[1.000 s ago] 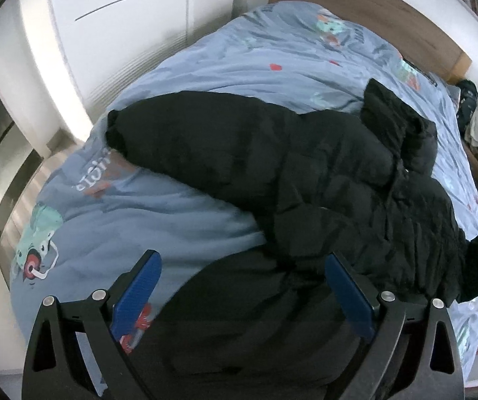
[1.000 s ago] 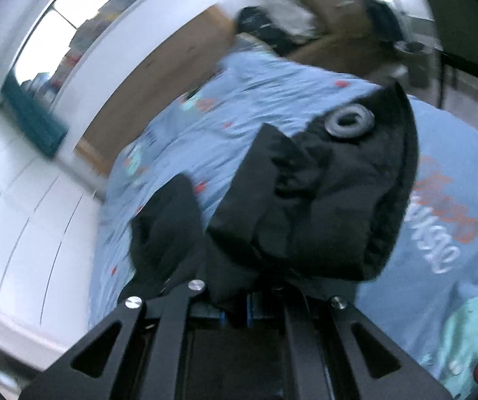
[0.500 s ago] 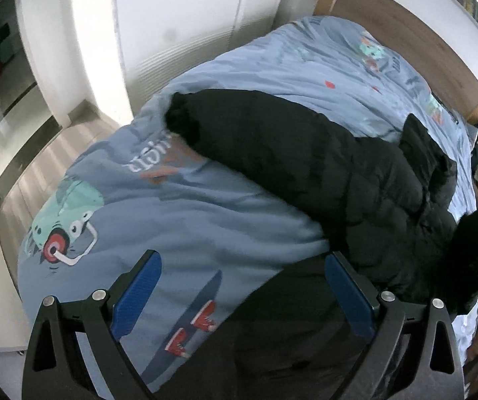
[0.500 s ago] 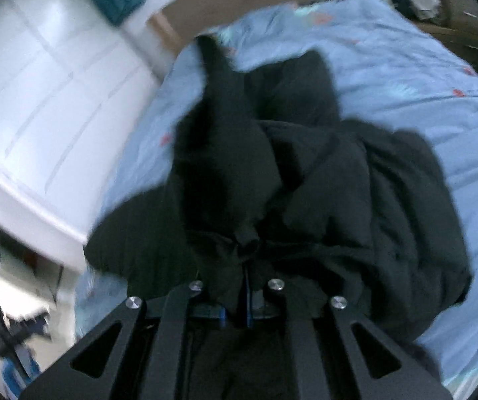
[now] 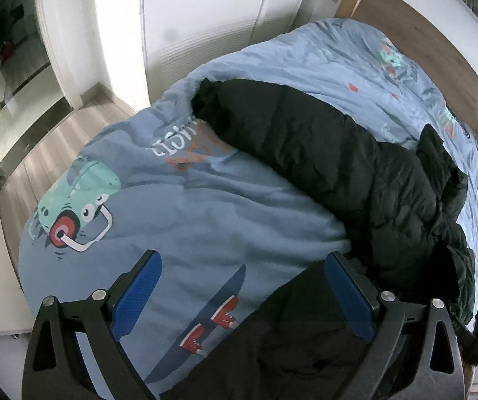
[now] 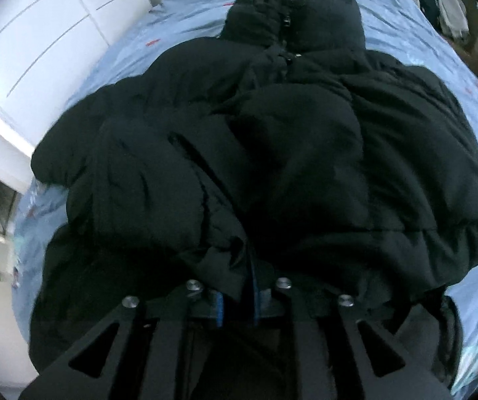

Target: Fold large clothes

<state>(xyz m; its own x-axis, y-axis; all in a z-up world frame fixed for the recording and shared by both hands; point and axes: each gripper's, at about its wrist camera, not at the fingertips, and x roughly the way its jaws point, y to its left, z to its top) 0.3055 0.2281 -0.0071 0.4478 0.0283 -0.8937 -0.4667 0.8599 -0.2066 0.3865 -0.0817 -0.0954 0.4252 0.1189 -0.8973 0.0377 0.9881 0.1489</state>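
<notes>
Pinching a fold of the black puffer jacket (image 6: 272,153) at its near hem, the right gripper (image 6: 239,303) is clamped tight. Jaws wide and holding nothing, the left gripper (image 5: 243,296) hovers over the blue duvet (image 5: 179,213); the jacket's sleeve stretches ahead toward the bed's far-left edge.

Black puffer jacket (image 6: 272,140) lies crumpled, collar far, on blue duvet (image 5: 205,206).

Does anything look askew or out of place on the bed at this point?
The black jacket lies unevenly: one sleeve stretches across the blue duvet toward the bed's edge. The right gripper is shut on its bunched hem; the left gripper is open. No damage visible.
</notes>
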